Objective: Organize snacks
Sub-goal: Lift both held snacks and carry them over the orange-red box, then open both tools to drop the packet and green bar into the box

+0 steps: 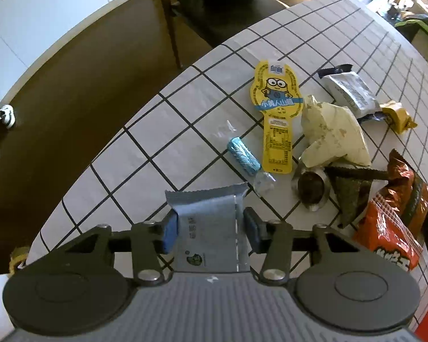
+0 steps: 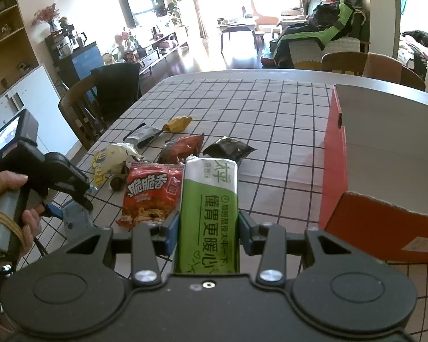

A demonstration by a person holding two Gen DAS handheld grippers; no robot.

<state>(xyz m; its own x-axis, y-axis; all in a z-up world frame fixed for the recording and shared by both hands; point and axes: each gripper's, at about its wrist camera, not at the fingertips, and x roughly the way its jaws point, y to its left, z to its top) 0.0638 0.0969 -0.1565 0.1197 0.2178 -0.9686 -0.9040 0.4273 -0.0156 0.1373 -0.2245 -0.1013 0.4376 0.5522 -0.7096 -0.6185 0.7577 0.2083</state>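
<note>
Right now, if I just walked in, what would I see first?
Probably the tall green snack pack squeezed in the right claw, right up front, with the big orange box standing open beside it on the checked tablecloth. Then the yellow cartoon snack card lying flat in the pile of snacks, and the silver packet between the left claw's fingers.

Ahead of the left gripper (image 1: 211, 229): a table (image 1: 185, 99) under a white cloth with a black grid. Lying on it, just past the fingertips, a blue candy (image 1: 243, 156); beyond that a yellow cartoon packet (image 1: 276, 108). To the right, a cream wrapper (image 1: 335, 131), a grey sachet (image 1: 349, 89), a gold candy (image 1: 398, 115), a dark ball in foil (image 1: 311, 189), a red snack bag (image 1: 388, 228). Right of the right gripper (image 2: 208, 228), an open orange box (image 2: 385, 171).
</note>
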